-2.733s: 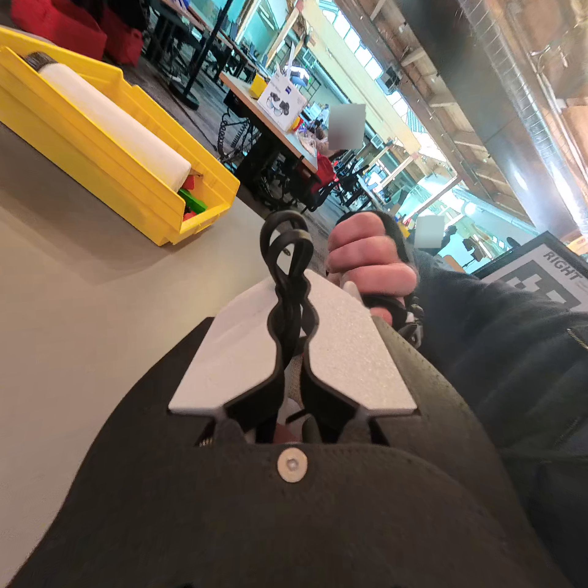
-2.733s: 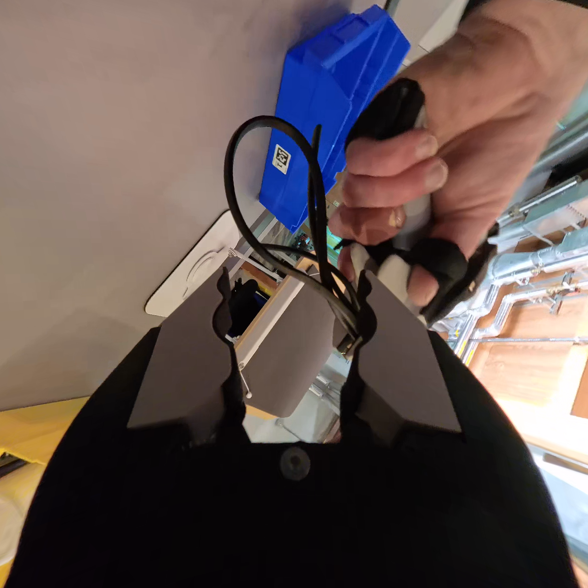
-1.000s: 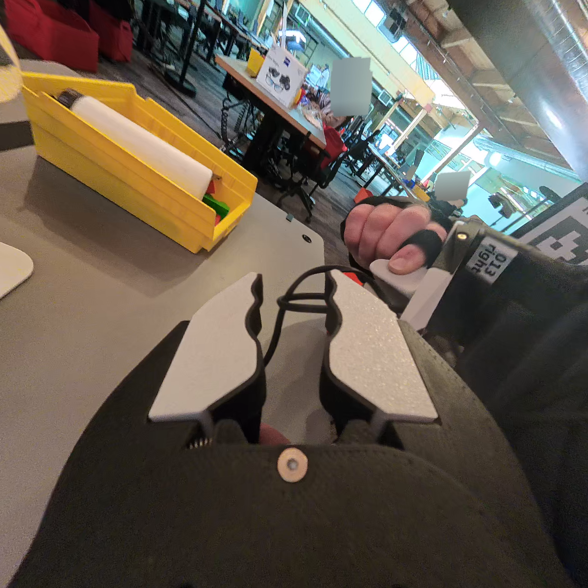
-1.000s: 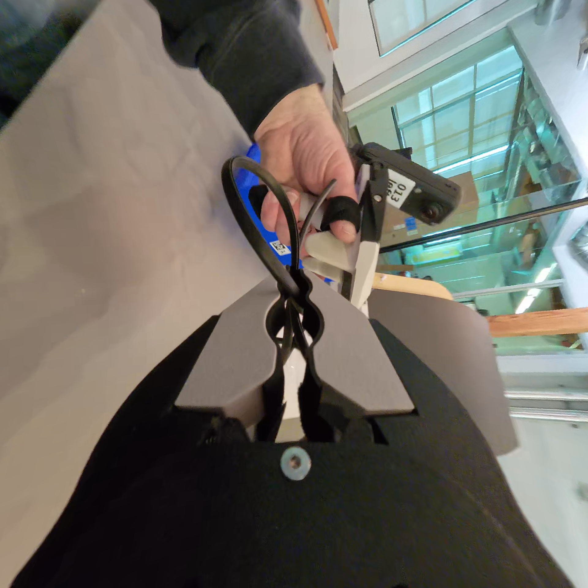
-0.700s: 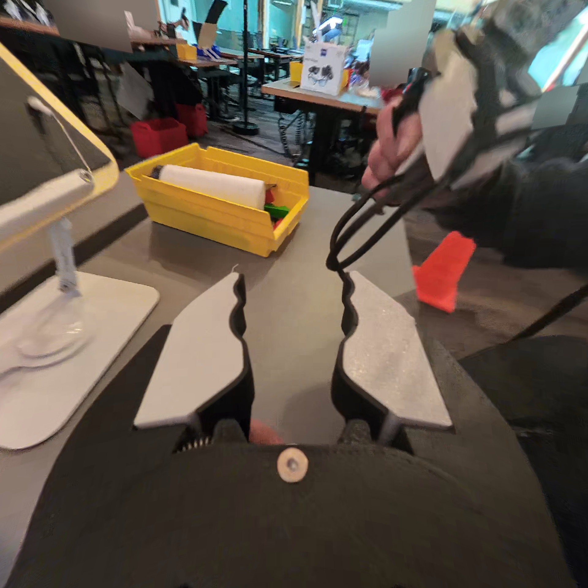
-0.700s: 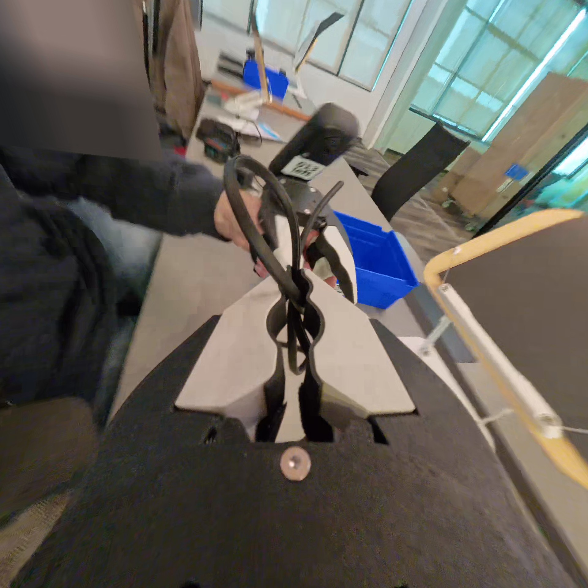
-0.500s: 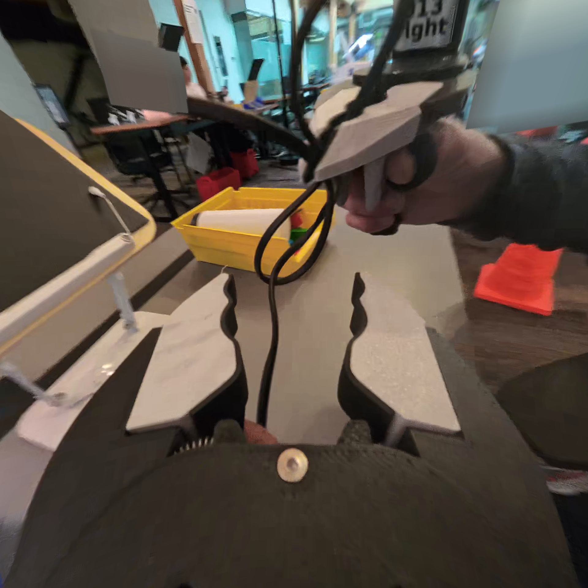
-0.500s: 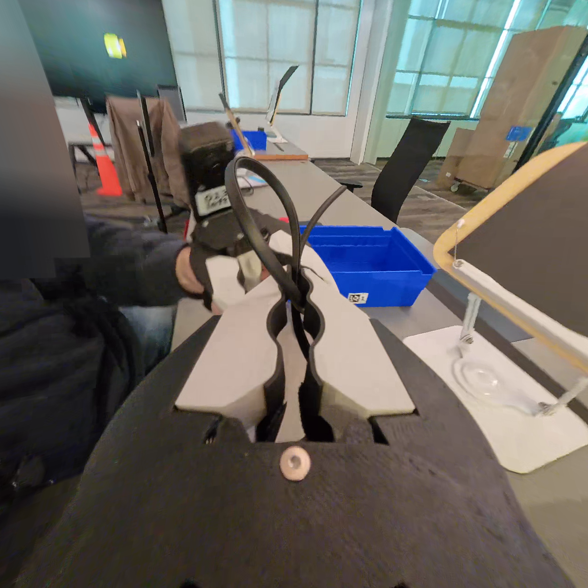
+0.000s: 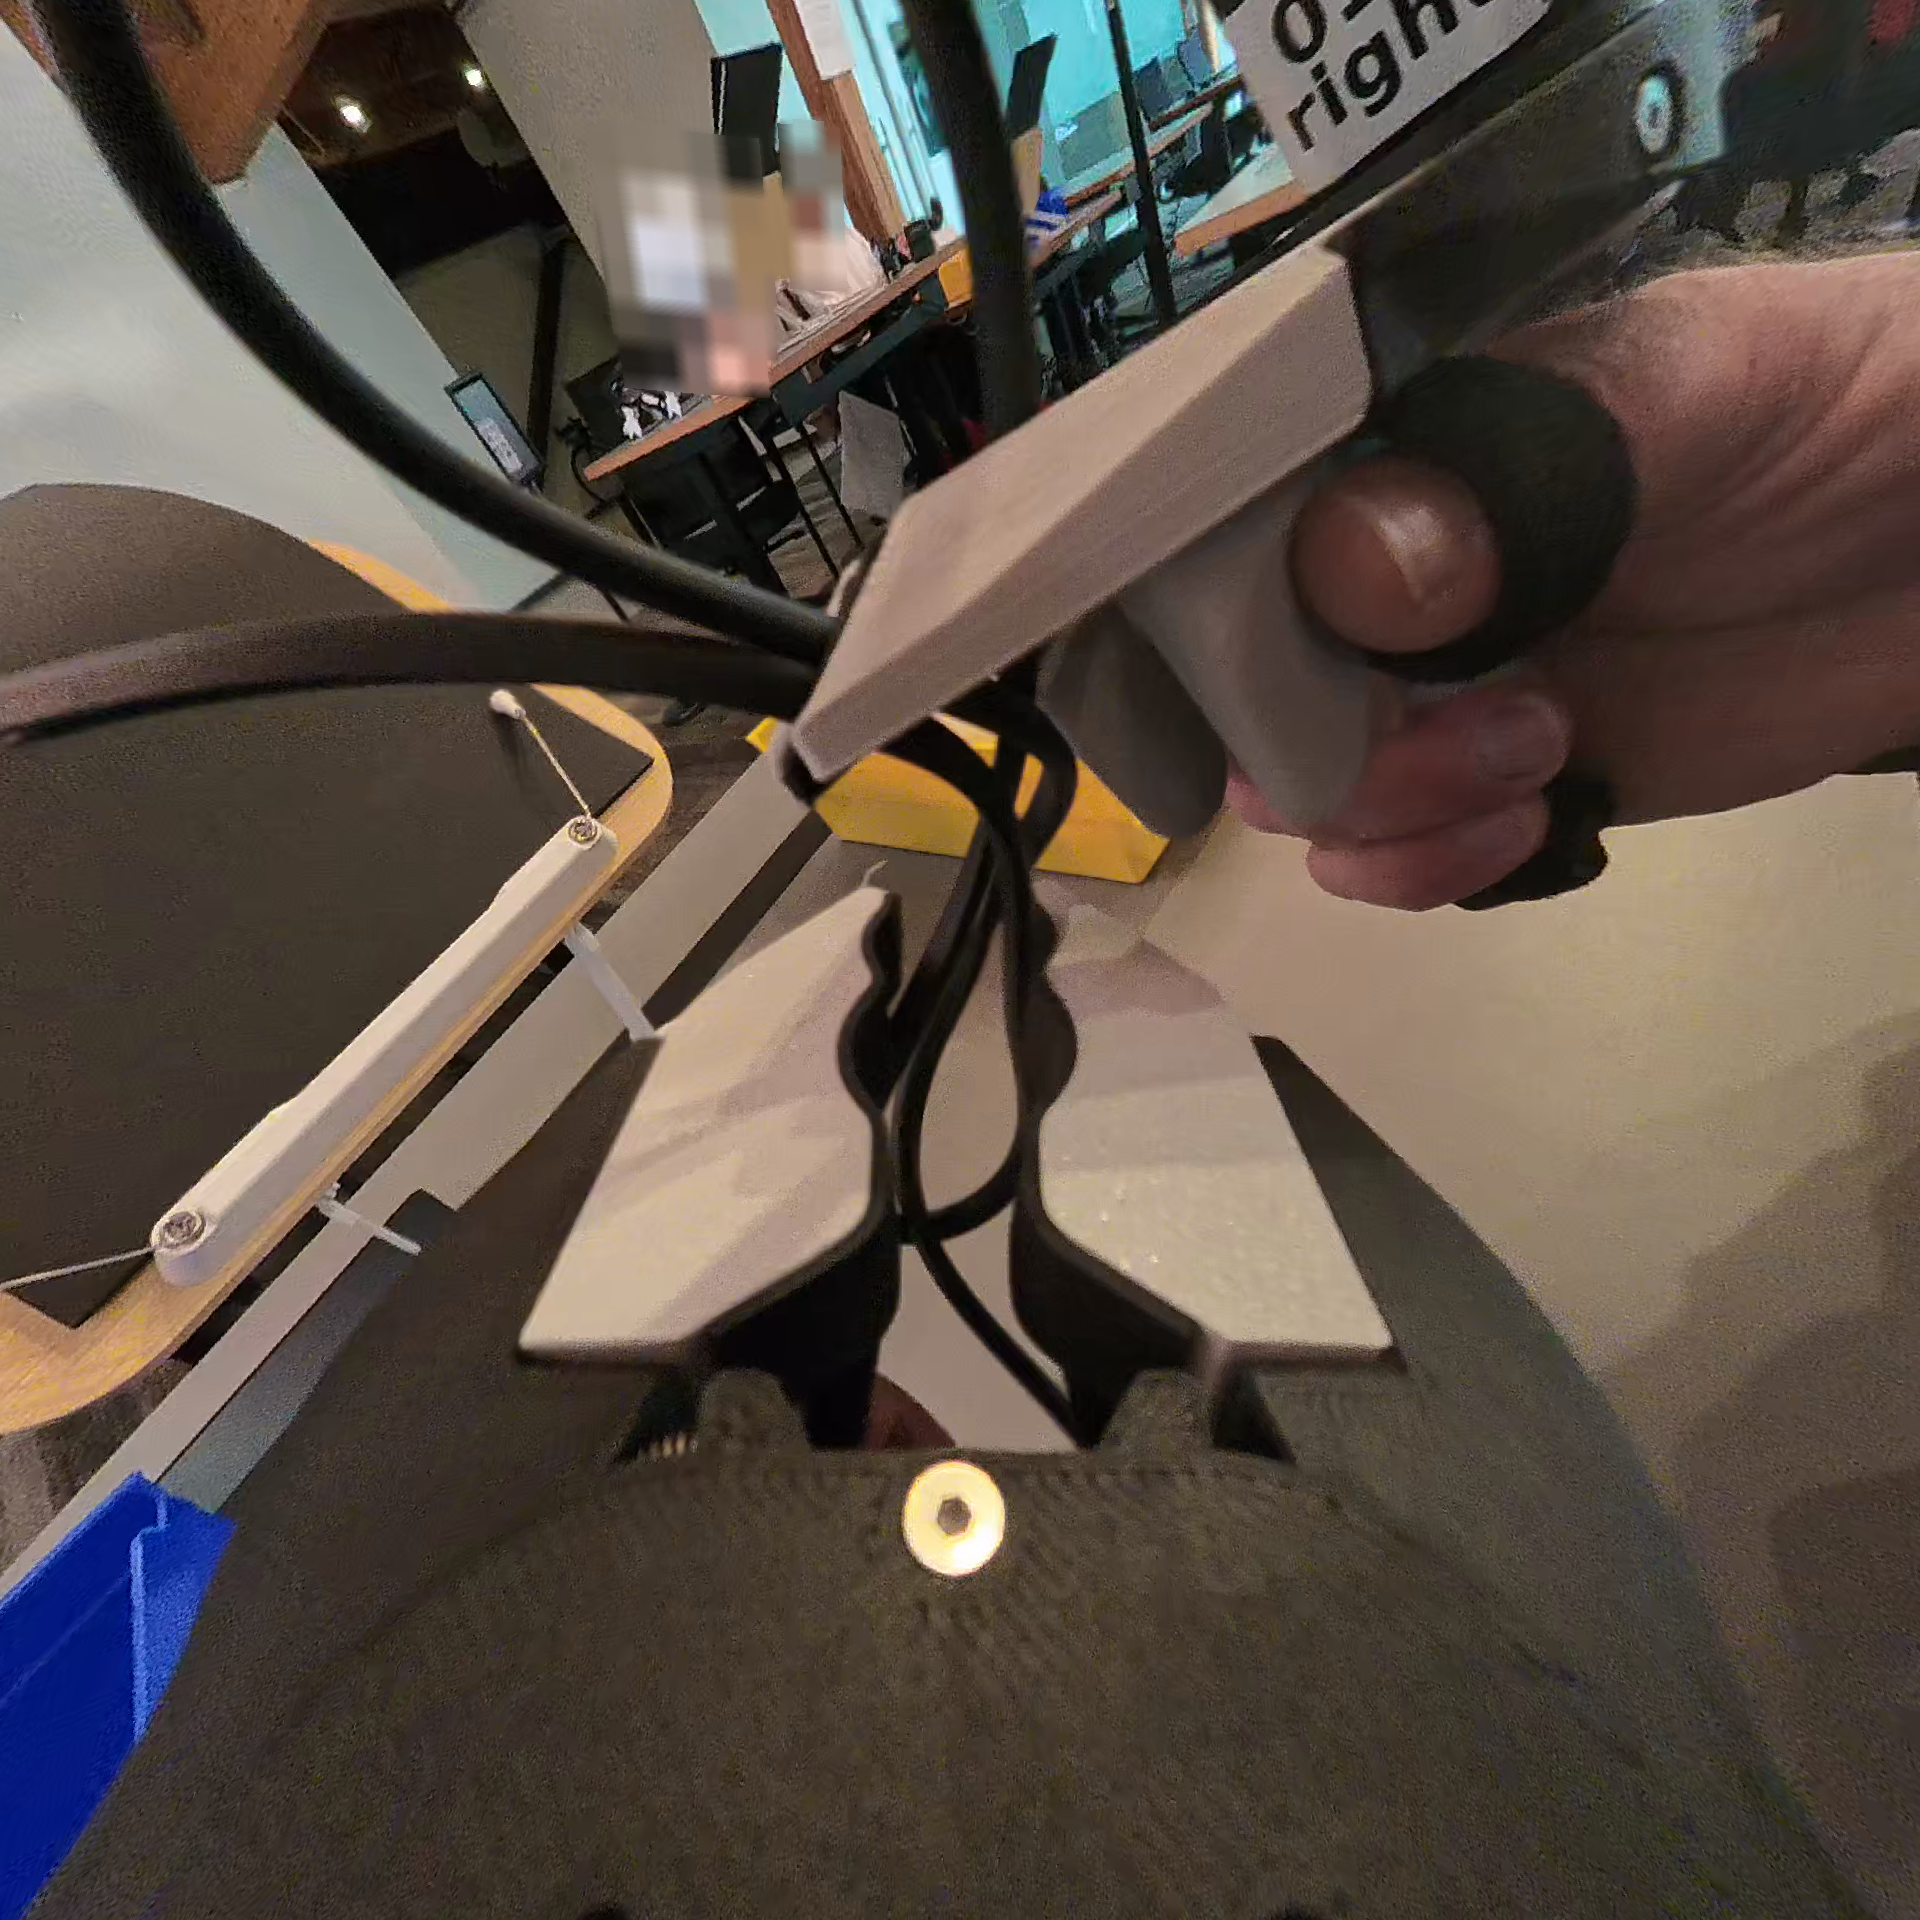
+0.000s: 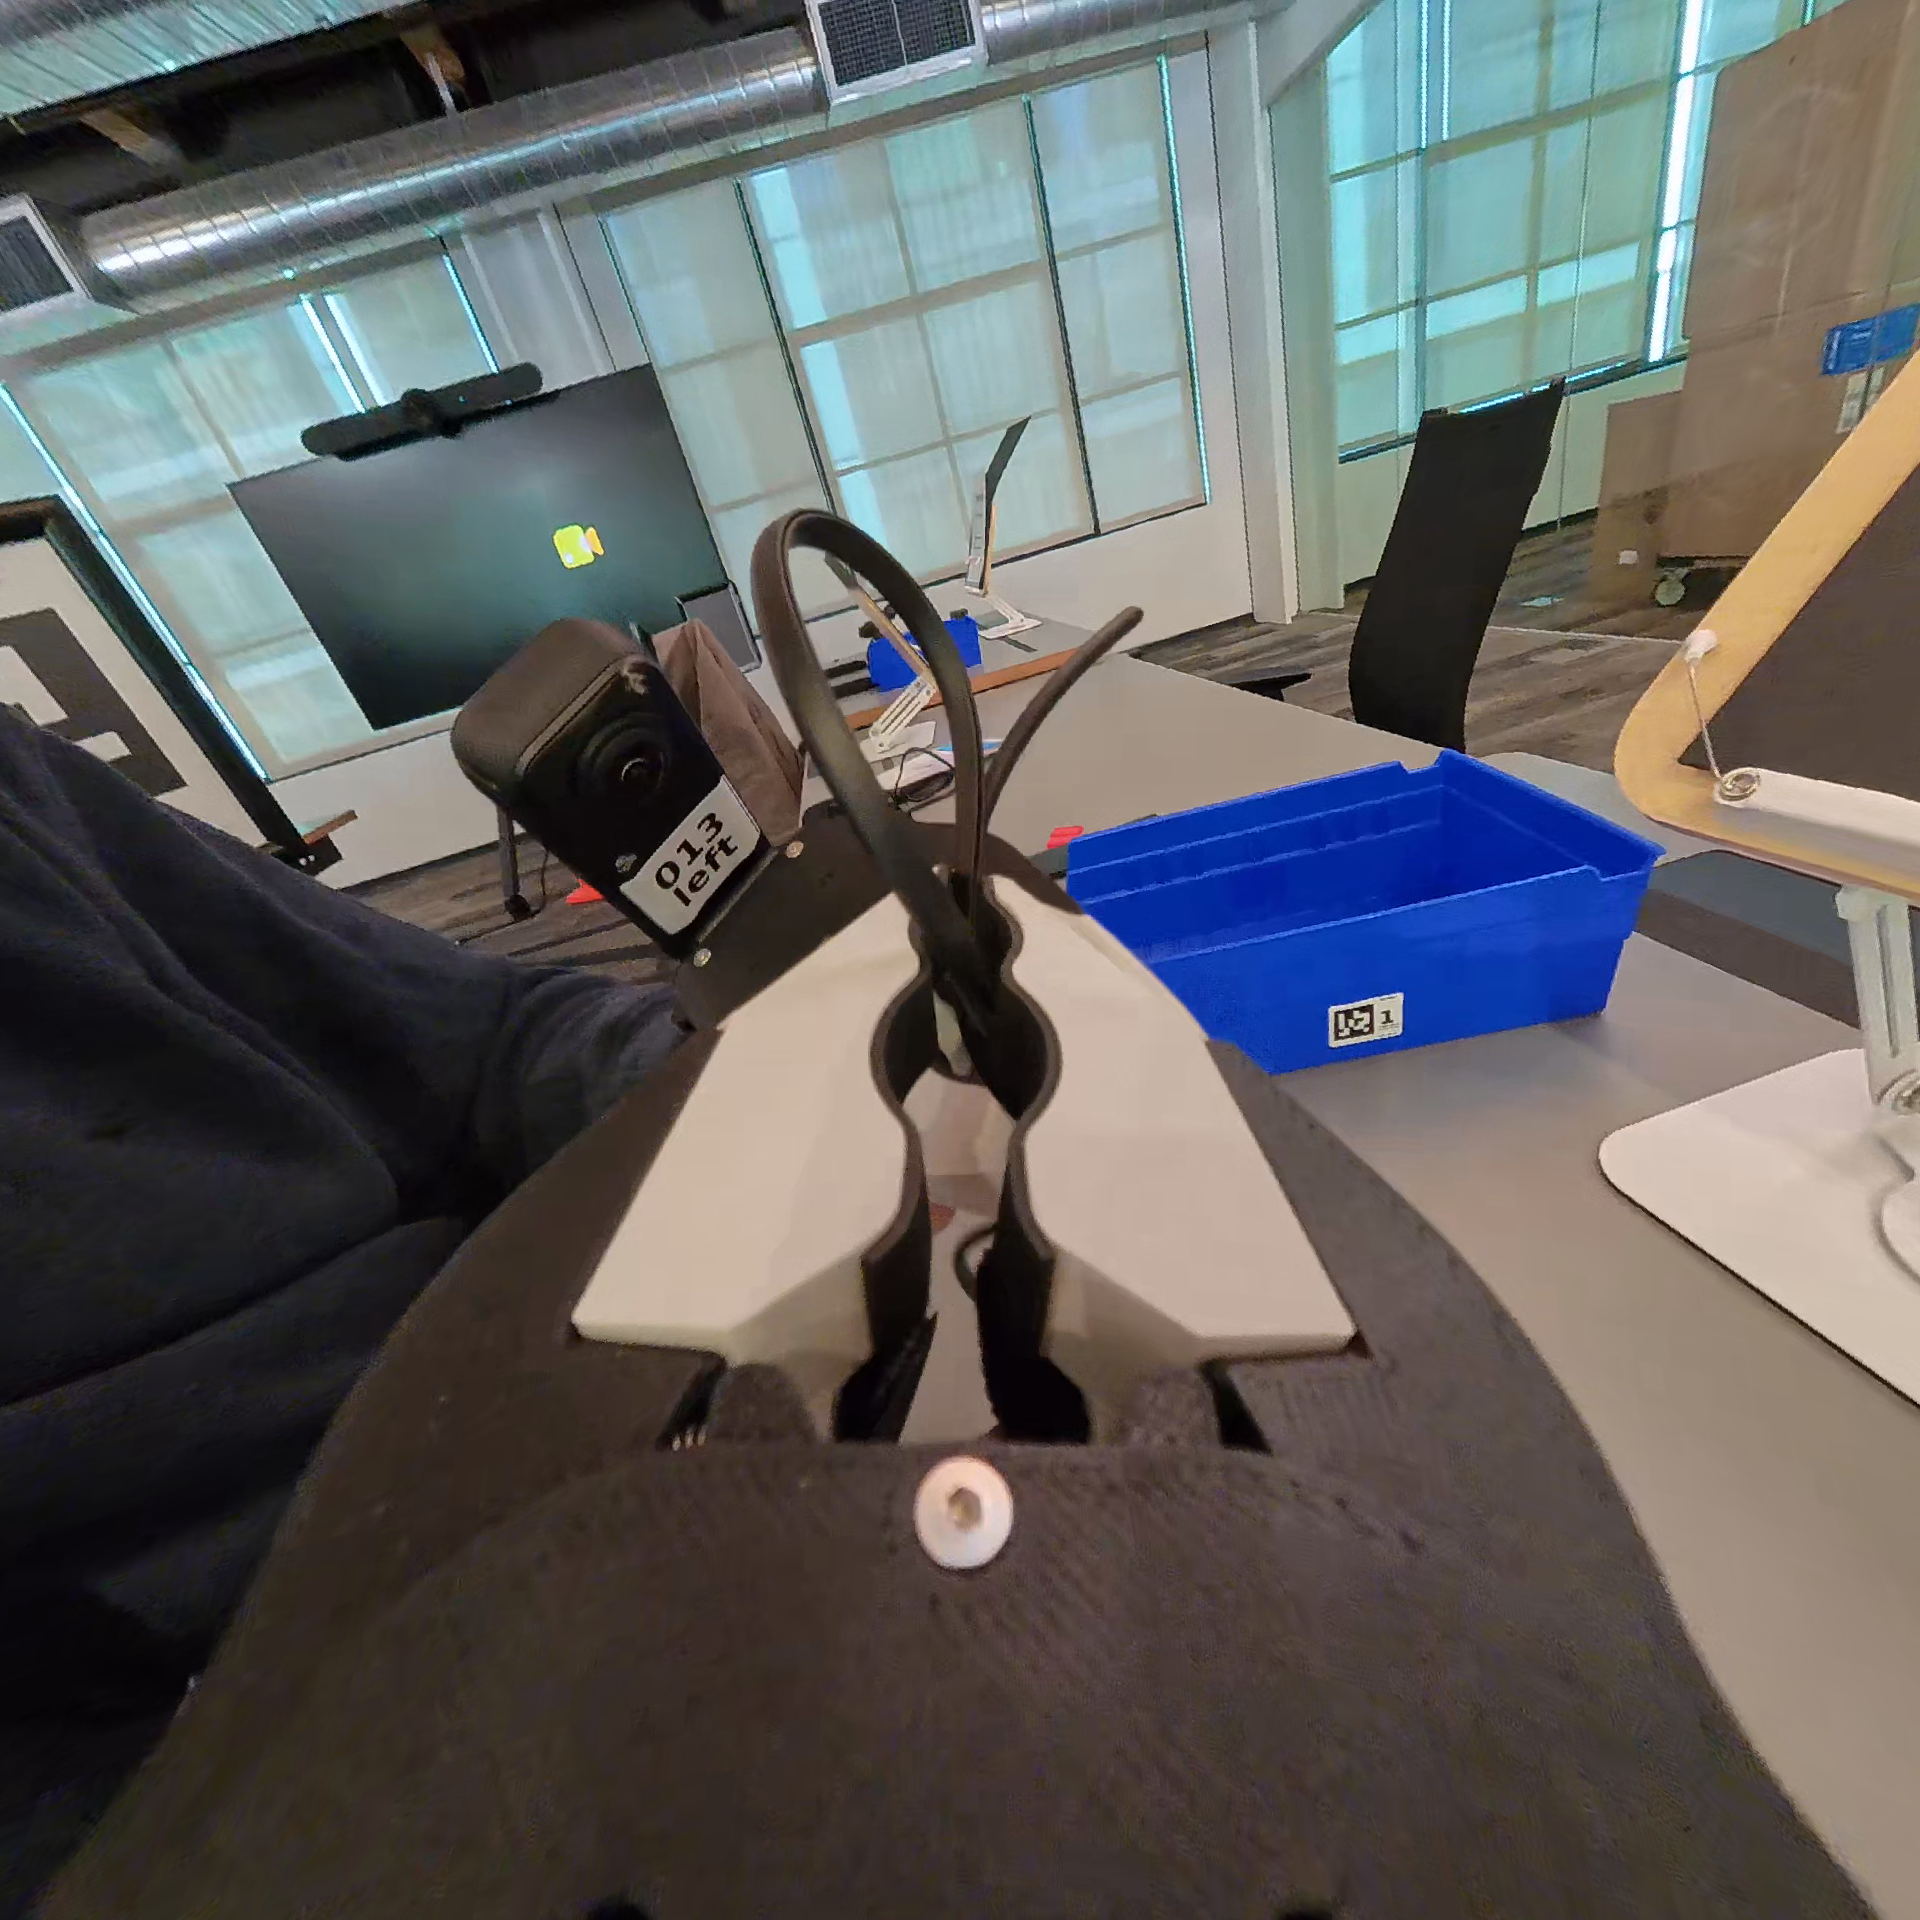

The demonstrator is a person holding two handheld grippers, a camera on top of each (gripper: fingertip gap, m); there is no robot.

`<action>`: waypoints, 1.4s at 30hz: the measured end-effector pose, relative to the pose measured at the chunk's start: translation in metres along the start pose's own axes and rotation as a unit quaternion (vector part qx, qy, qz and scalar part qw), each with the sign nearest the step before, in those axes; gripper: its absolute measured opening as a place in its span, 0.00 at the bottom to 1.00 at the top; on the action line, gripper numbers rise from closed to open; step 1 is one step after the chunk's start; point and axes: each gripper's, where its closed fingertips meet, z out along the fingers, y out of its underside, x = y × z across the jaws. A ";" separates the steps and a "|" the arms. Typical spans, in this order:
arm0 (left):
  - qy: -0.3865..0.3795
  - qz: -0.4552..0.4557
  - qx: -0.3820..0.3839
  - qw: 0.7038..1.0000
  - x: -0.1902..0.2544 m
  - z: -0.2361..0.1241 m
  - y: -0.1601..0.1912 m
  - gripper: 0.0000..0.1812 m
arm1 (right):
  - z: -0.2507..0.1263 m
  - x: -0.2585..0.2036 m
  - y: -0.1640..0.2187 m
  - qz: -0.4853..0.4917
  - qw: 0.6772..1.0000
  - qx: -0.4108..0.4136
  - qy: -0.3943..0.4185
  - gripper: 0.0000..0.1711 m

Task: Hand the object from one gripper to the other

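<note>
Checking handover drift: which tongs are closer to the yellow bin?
Right. The right tongs hang just in front of the yellow bin, between it and the left tongs, which sit farther back.

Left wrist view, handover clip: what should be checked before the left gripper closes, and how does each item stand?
1. Right gripper shut on the black cable loop: ok.
2. Loop's lower part hangs between the left gripper jaws: ok.
3. Left jaws clamped on the loop: not ok, a gap shows.
4. Blue bin apart from both grippers: ok.
5. Loop's tail free inside the left gripper: cannot tell.
</note>
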 end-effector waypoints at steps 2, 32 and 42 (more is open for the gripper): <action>0.002 0.004 0.003 1.000 0.002 0.001 -0.001 0.06 | -0.001 0.001 -0.001 0.004 1.000 0.003 0.001 0.00; 0.337 -0.239 -0.144 0.899 0.032 -0.032 0.039 0.01 | -0.029 0.003 0.042 -0.712 0.605 -0.346 0.080 0.41; 0.477 -0.243 -0.188 0.824 0.071 -0.053 0.029 0.01 | -0.015 0.038 0.069 -0.797 0.469 -0.378 0.048 0.54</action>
